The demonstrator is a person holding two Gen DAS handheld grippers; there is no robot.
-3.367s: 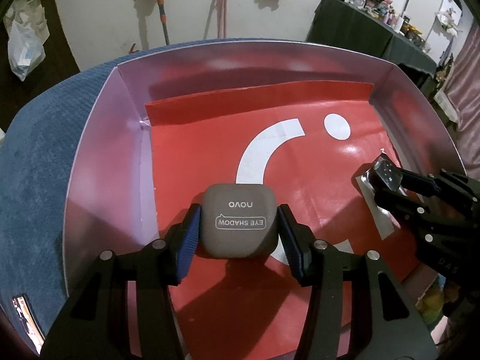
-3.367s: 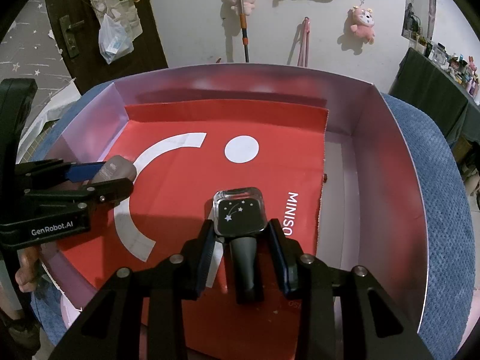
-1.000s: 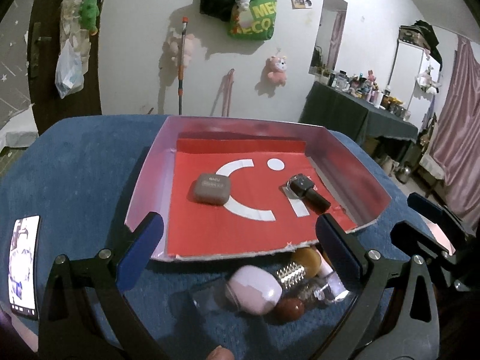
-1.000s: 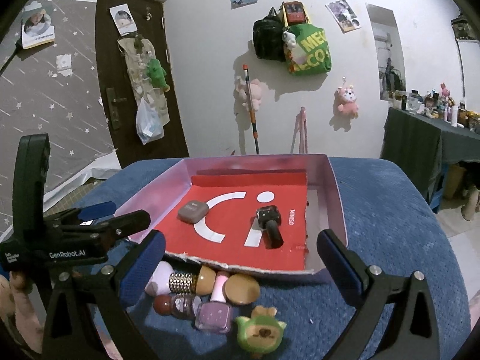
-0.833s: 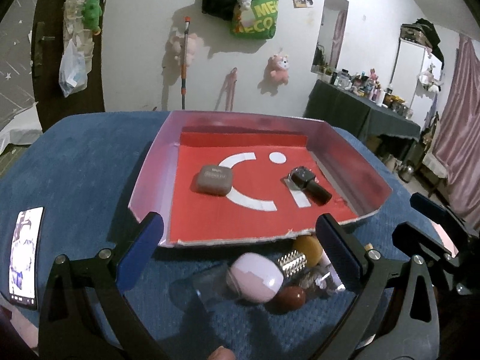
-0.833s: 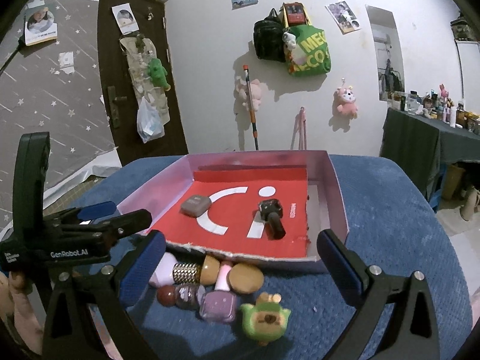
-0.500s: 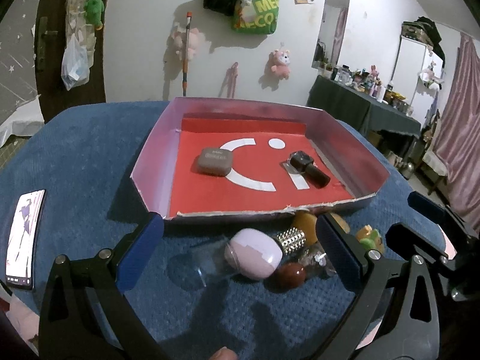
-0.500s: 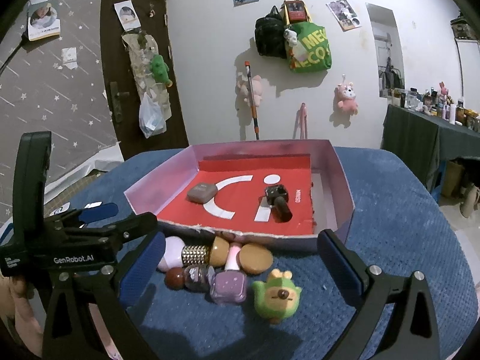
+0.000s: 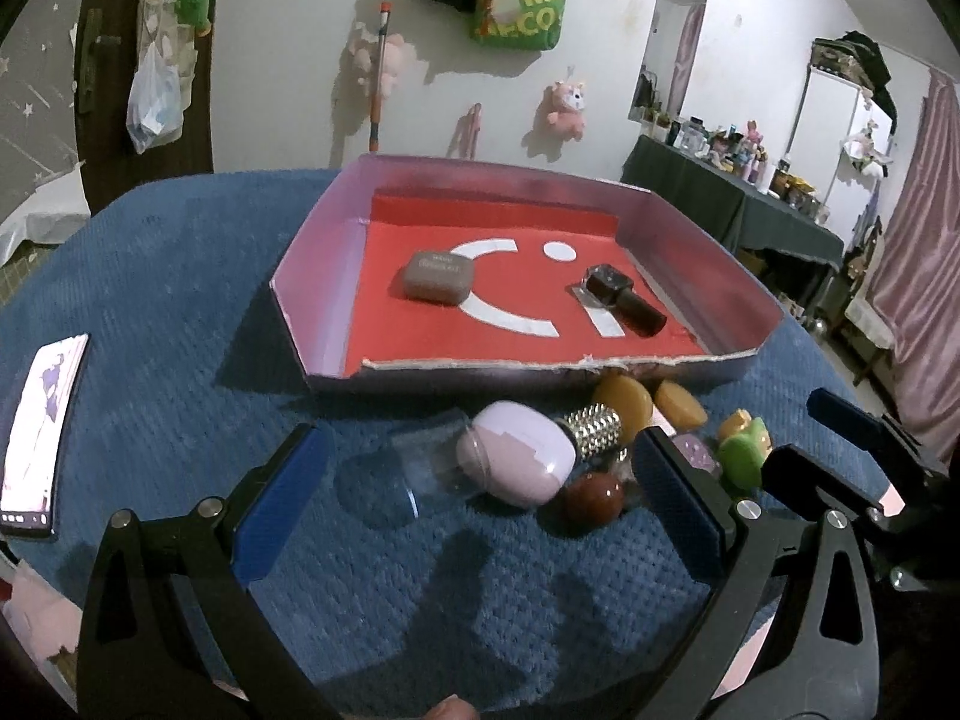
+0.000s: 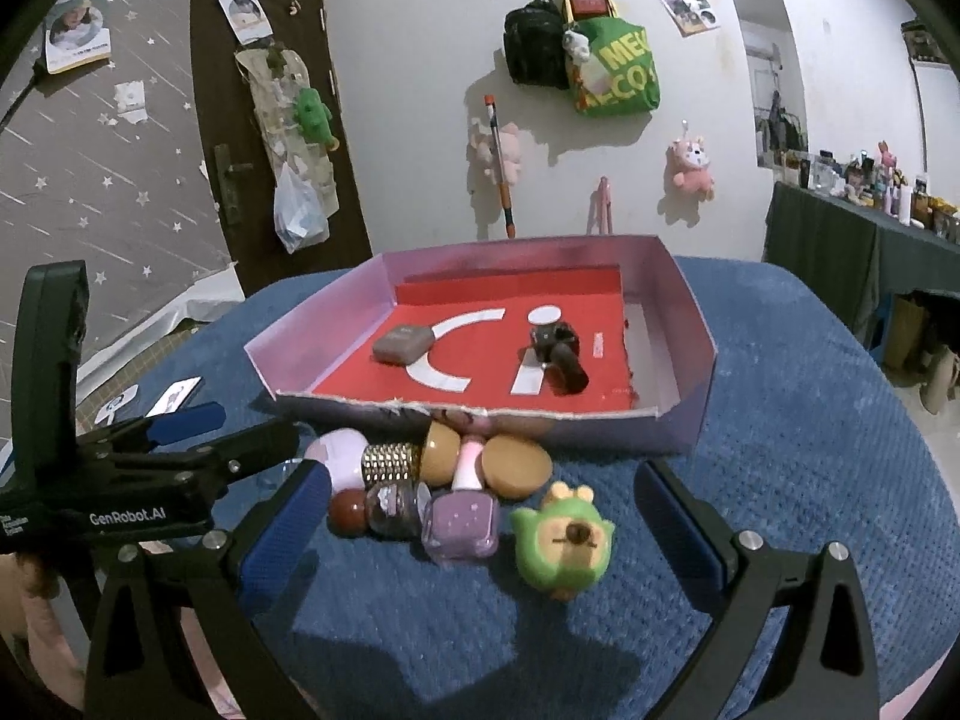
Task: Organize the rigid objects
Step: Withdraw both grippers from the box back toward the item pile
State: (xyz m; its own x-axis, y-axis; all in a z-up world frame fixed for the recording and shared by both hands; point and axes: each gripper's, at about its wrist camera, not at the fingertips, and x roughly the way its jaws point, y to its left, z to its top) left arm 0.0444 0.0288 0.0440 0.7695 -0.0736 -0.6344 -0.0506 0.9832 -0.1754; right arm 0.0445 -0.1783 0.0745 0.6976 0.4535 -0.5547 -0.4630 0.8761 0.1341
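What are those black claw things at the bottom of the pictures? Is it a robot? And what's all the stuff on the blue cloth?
It is not a robot. A person holds a grabbing tool in each hand, and each tool carries a camera looking out along its jaws. One picture comes from the left gripper, the other from the right gripper. Both have their jaws wide open and hold nothing.

On the blue cloth sits a shallow box with a red lining. Inside lie a grey-brown eye shadow case and a dark bottle with a square cap, on its side. In front of the box waits a heap of small things: a lilac egg-shaped case, a purple nail polish bottle, a green animal toy and others. A phone lies to the left.
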